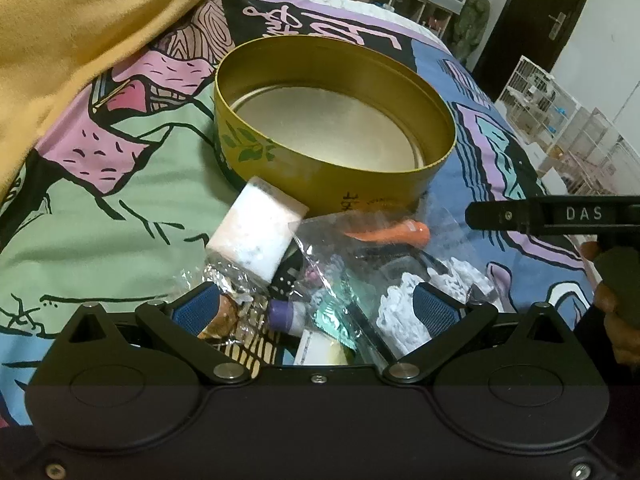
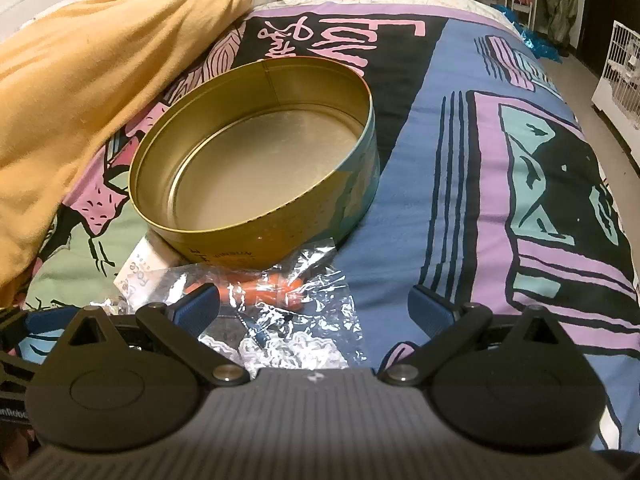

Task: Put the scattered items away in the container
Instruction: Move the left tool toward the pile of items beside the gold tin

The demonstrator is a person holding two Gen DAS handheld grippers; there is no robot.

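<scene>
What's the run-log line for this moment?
stage: pre-grasp | left gripper: open over clutter pile | right gripper: open, above plastic bag | round gold tin: empty | orange tool: outside tin

Empty gold tin (image 1: 332,120); small items (image 1: 320,280) heaped just beside it.

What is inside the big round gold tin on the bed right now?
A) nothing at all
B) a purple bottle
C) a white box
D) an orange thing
A: the round gold metal tin shows only its bare floor in both views, and the small items lie in a pile beside it.
</scene>
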